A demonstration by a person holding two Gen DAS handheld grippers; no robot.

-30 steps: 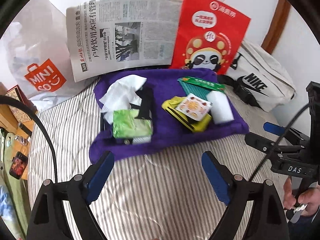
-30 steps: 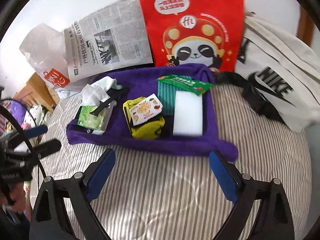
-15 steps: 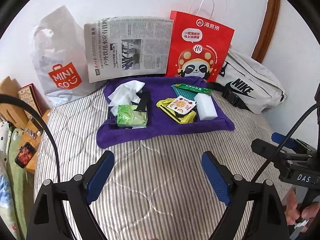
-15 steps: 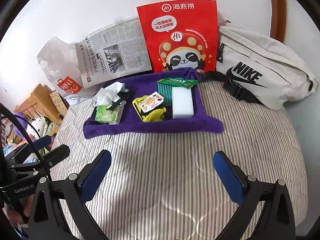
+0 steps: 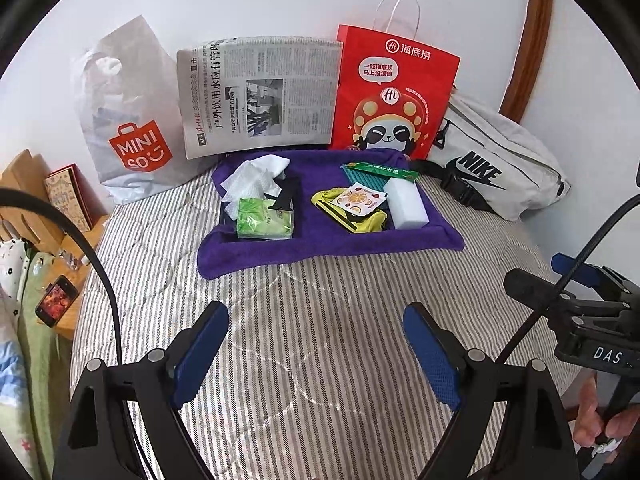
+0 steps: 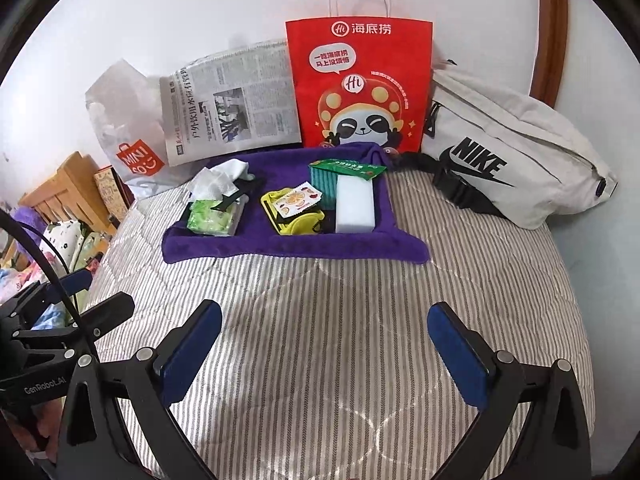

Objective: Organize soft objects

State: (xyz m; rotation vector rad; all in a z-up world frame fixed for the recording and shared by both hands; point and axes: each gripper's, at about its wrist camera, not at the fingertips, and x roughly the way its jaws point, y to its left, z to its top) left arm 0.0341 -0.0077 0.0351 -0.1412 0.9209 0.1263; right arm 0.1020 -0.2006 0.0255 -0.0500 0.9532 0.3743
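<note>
A purple towel [image 5: 320,248] [image 6: 248,246] lies spread on the striped bed. On it sit a green tissue pack [image 5: 264,224] [image 6: 212,222] with white tissues [image 5: 252,182], a yellow pouch [image 5: 360,220] [image 6: 298,224] with a fruit-print sachet on top, a white sponge block [image 5: 406,206] [image 6: 355,206] and a green-labelled pack [image 5: 378,170] [image 6: 346,170]. My left gripper [image 5: 316,344] and right gripper [image 6: 324,344] both hover open over bare bedding, well short of the towel, nothing between their fingers.
Against the wall stand a white Miniso bag [image 5: 128,120], a newspaper [image 5: 260,92], a red panda paper bag [image 5: 392,88] and a white Nike pouch [image 5: 500,160]. A wooden bedside shelf [image 5: 48,216] with a phone lies left. A person's hand [image 5: 596,424] grips the right tool.
Both grippers have pulled back and up from the towel, so the whole bed and the bags behind it now show. The right jaws stand slightly wider than before.
</note>
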